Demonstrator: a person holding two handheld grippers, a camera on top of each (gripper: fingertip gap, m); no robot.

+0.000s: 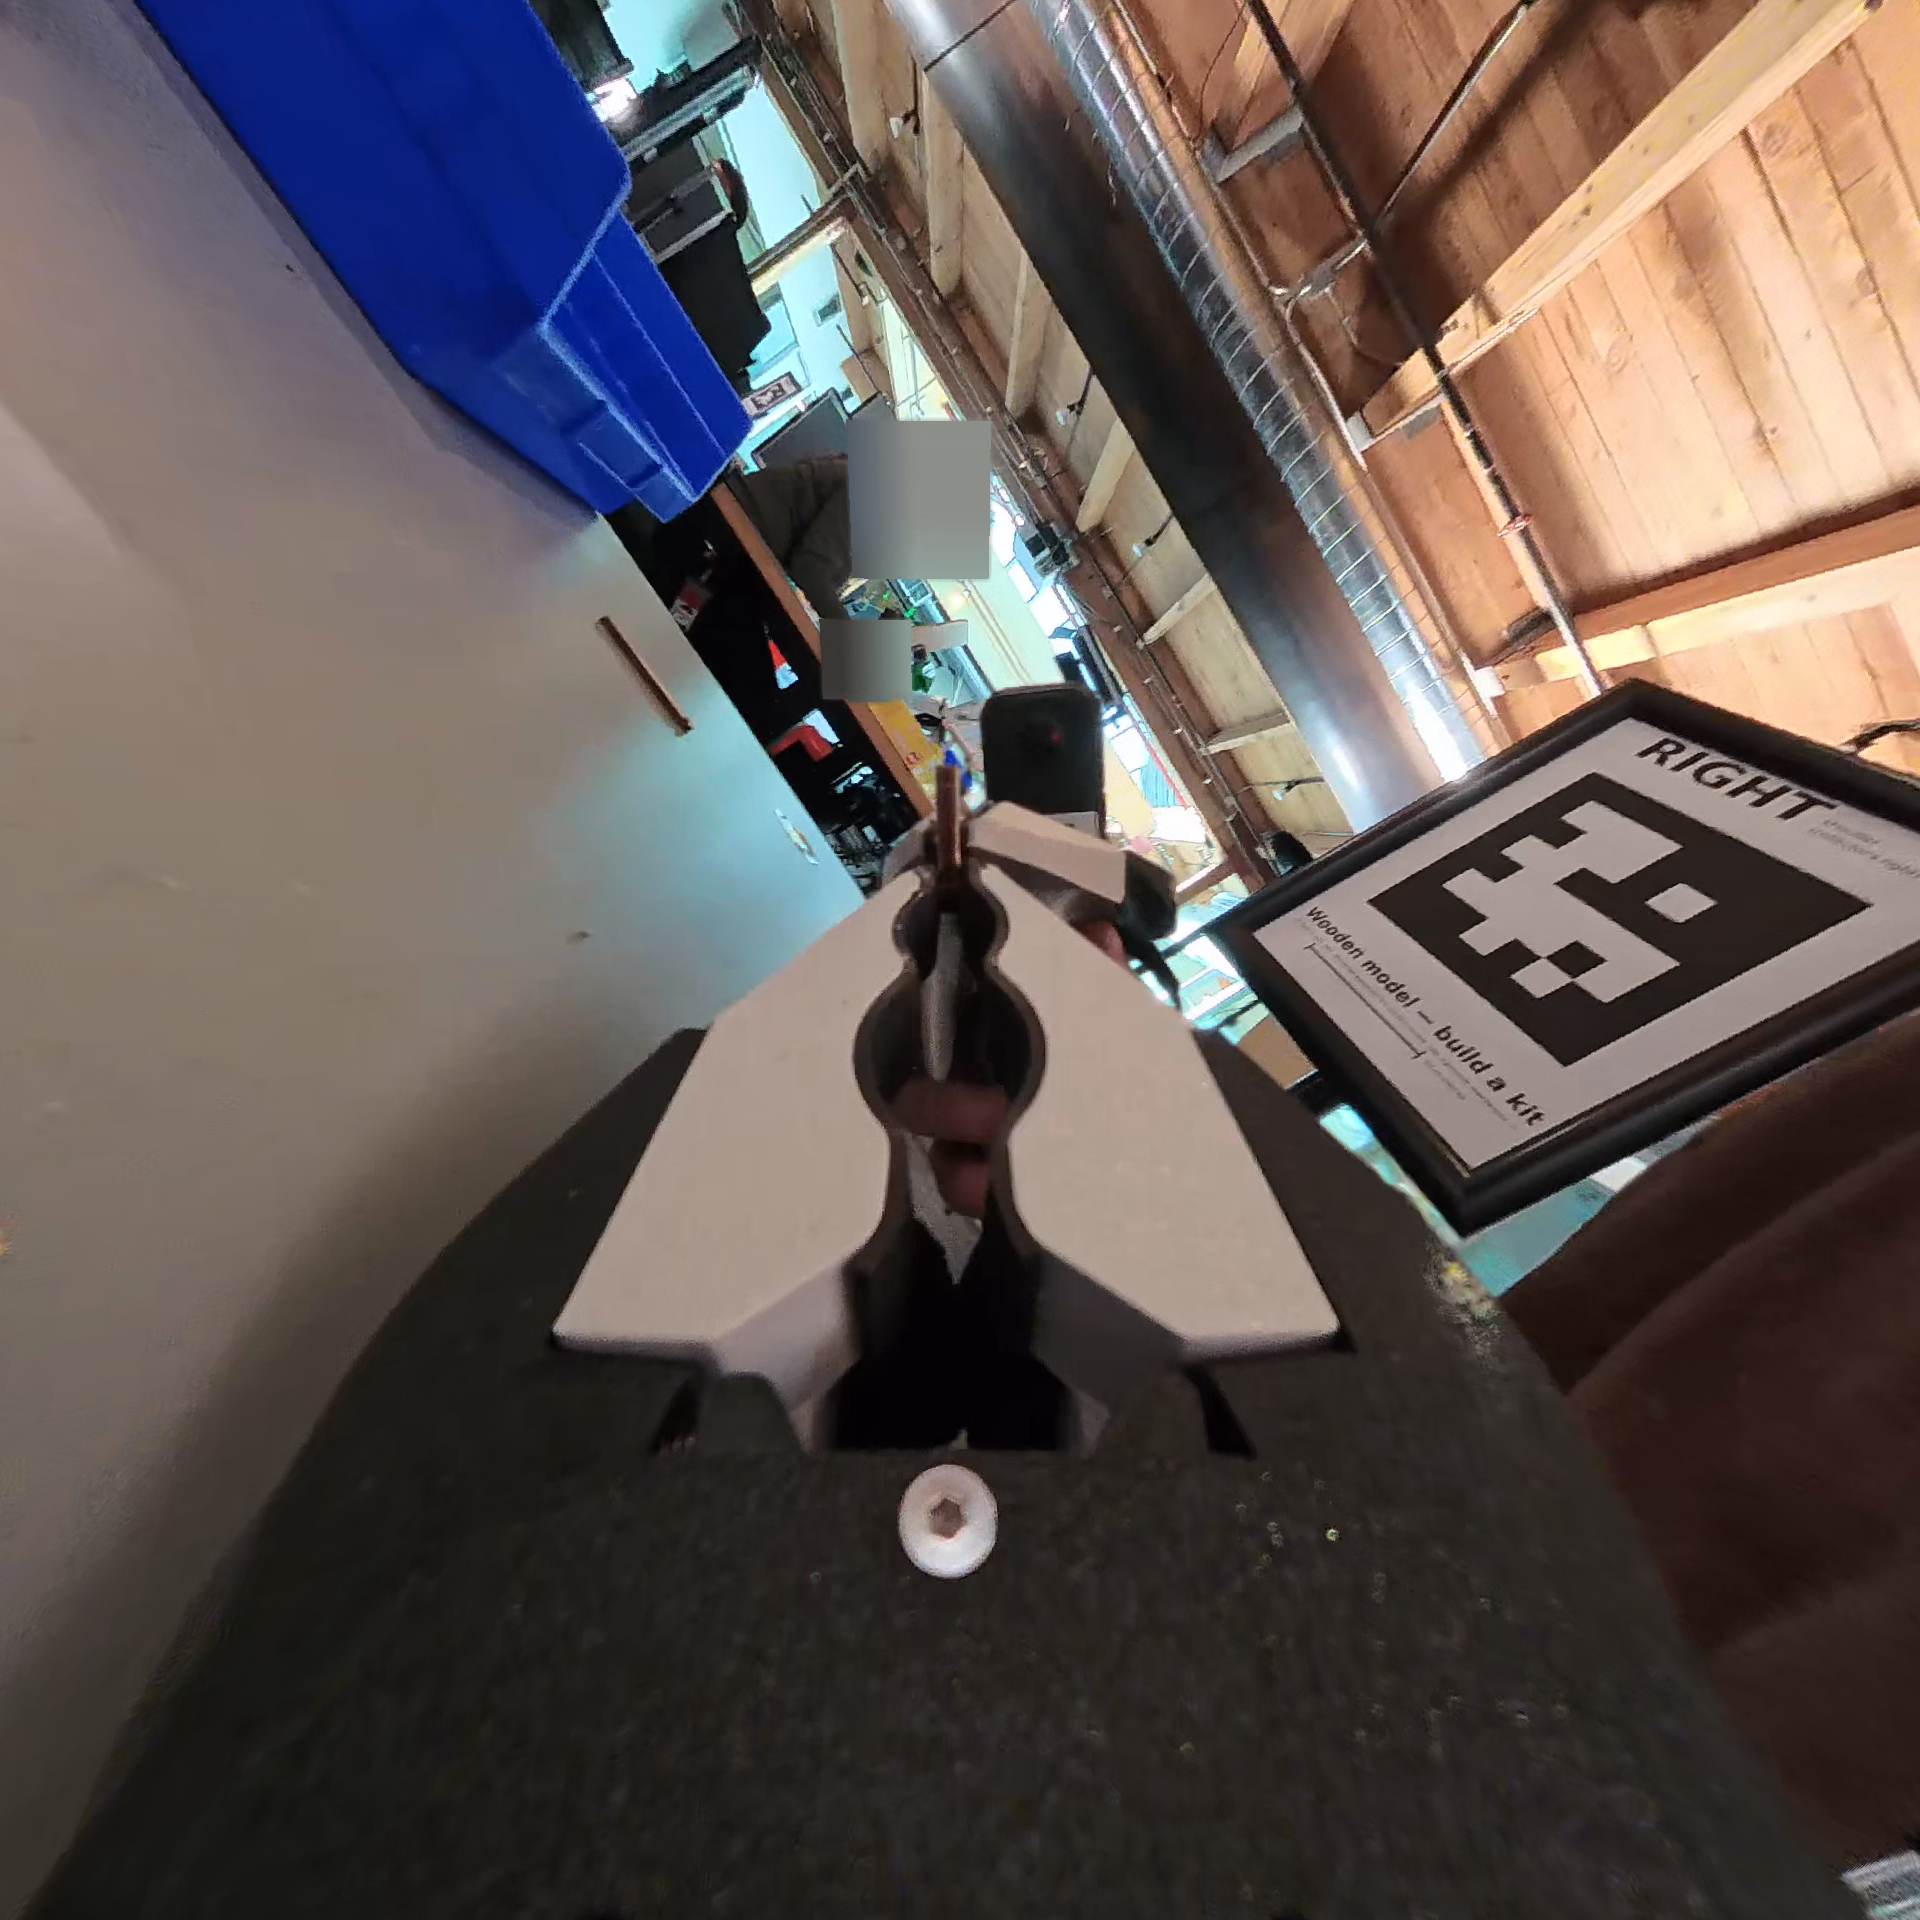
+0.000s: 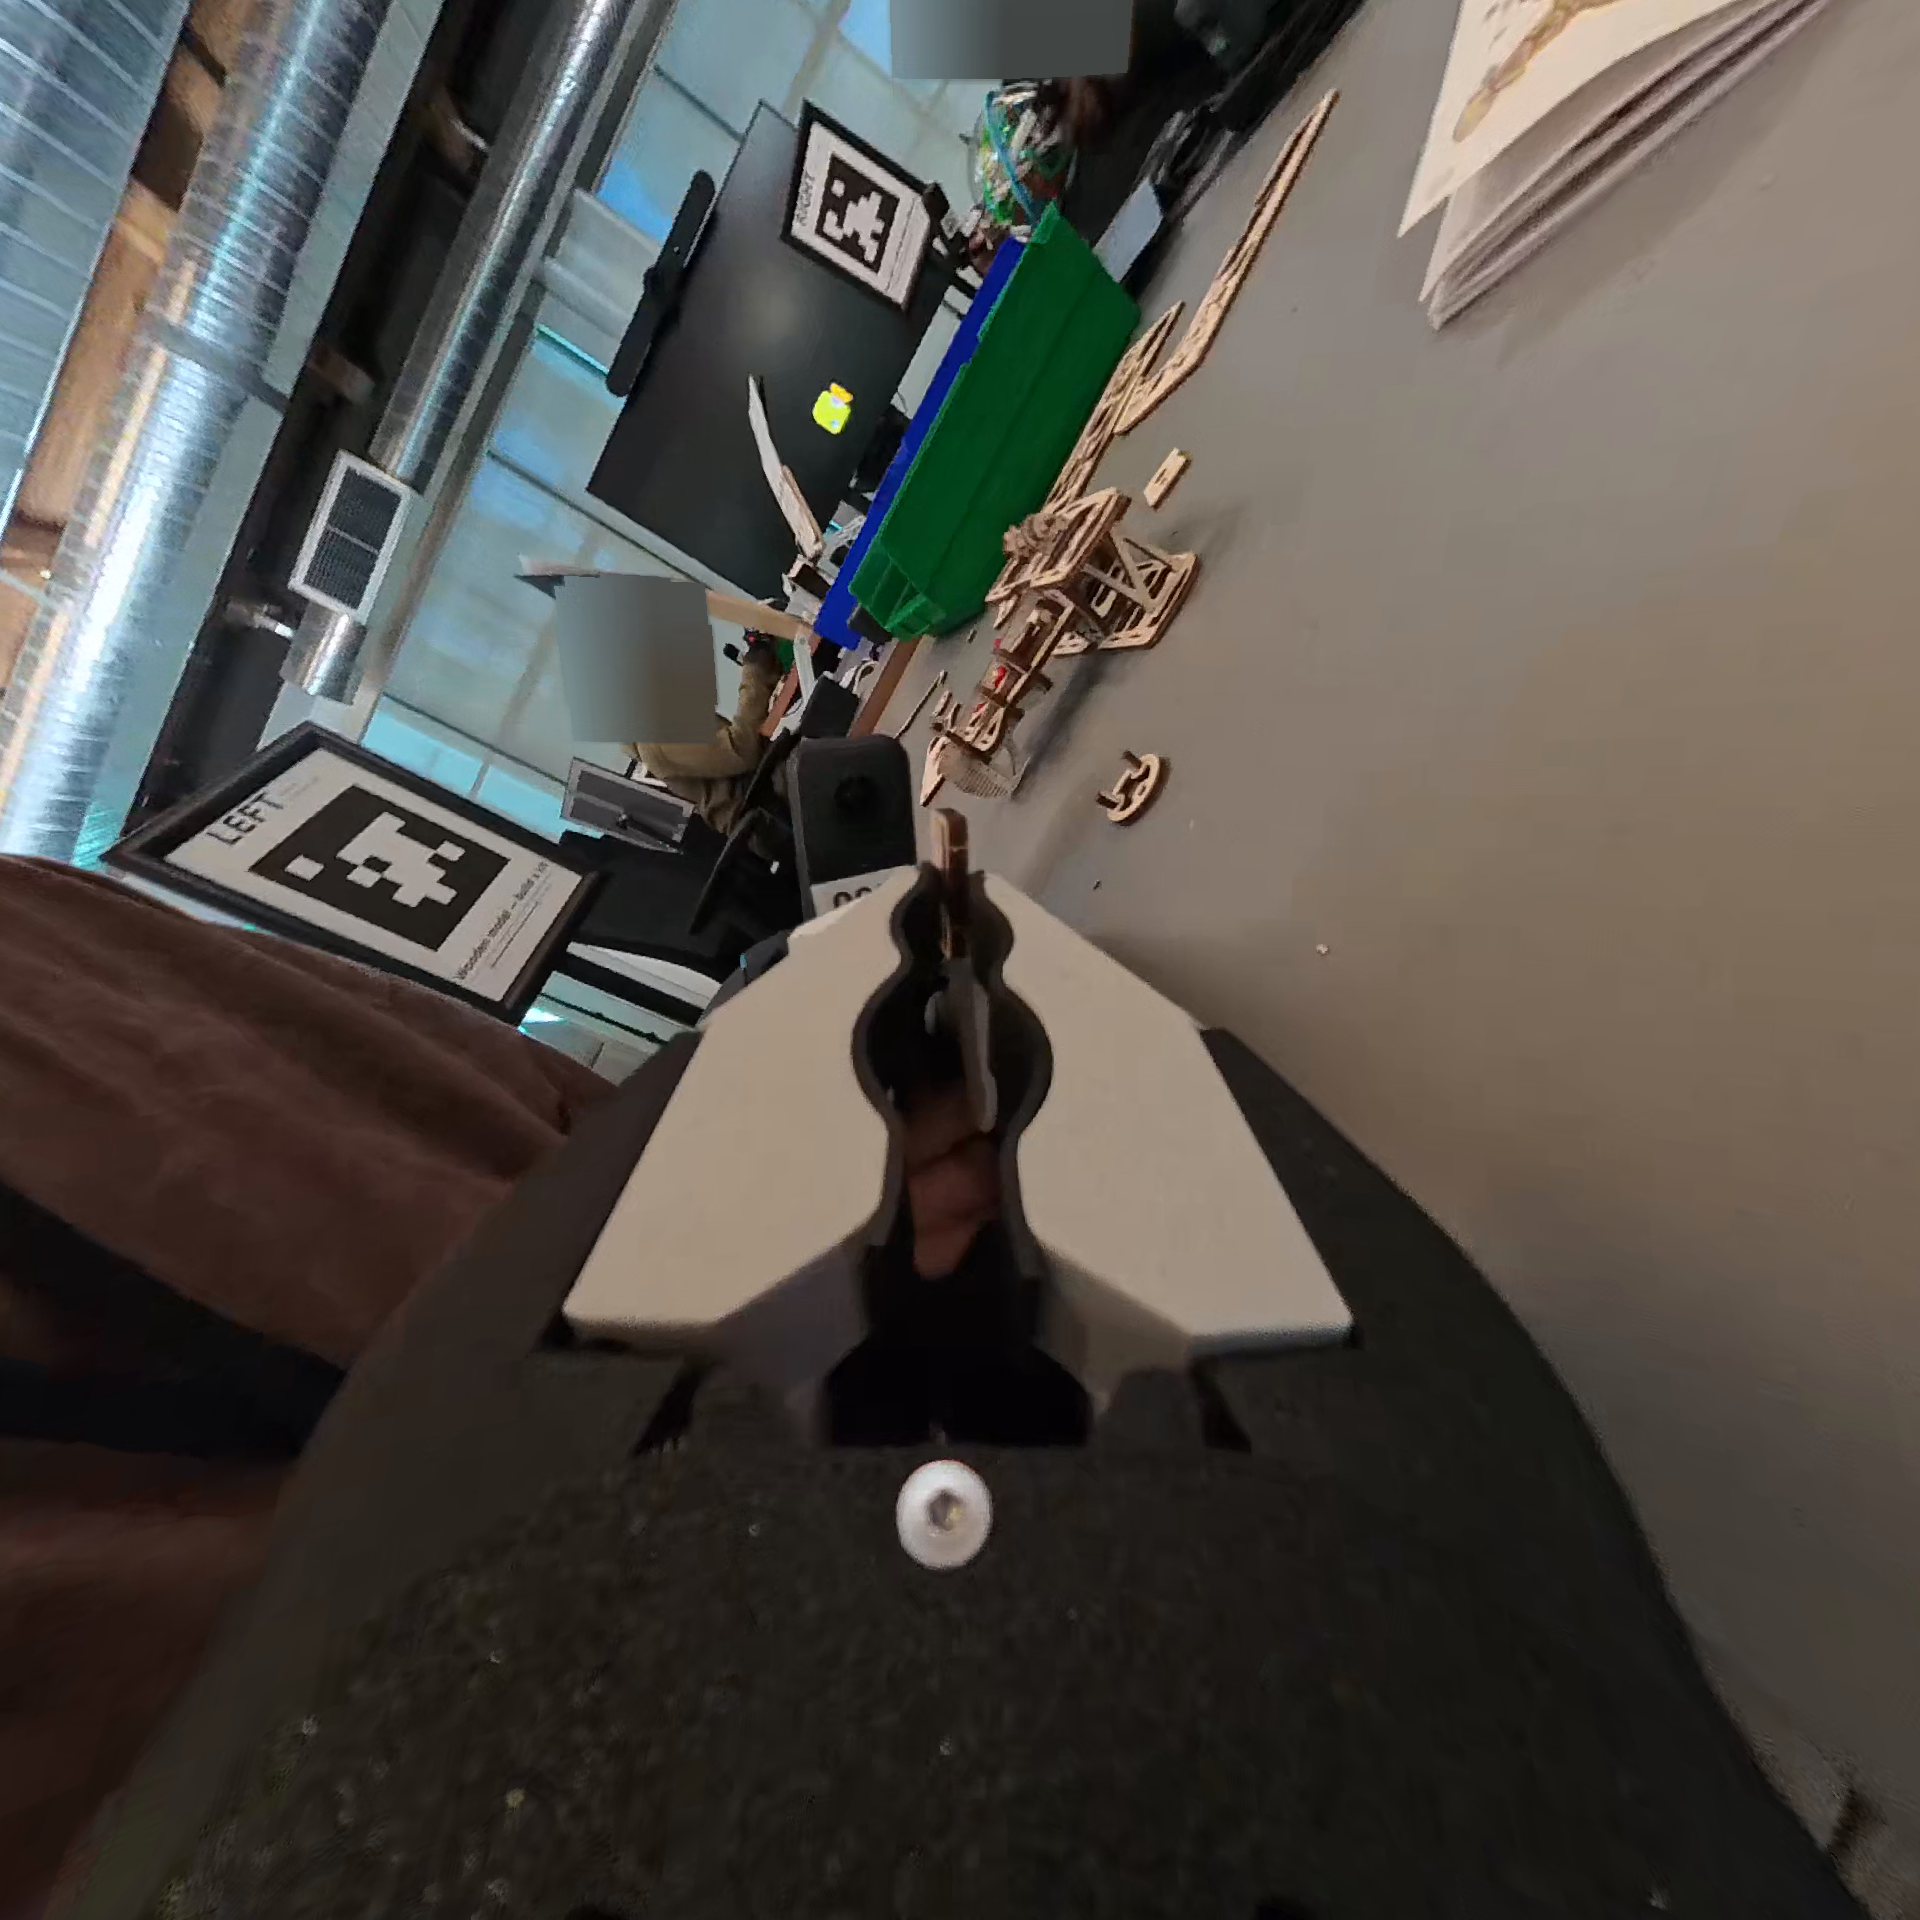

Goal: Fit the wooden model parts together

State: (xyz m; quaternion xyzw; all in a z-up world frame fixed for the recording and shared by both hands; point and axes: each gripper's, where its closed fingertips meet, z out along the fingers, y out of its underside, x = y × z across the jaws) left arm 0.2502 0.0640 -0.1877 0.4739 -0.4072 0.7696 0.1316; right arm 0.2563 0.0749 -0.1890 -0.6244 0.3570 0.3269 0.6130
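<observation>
My left gripper is shut on a thin flat wooden part, seen edge-on, which sticks out past the tips. The right gripper's grey fingers sit right behind it, almost touching. My right gripper is shut on a thin wooden part, also edge-on, held above the grey table. The left gripper's finger shows just to its left. I cannot tell whether both hold one part. A part-built wooden model lies on the table beyond.
A round wooden part, a small rectangular piece and cut-out wooden sheets lie on the table. A booklet, green bin, blue bin, wooden stick, framed marker signs, brown sleeve. Both grippers' tips are close together, under 4 cm apart.
</observation>
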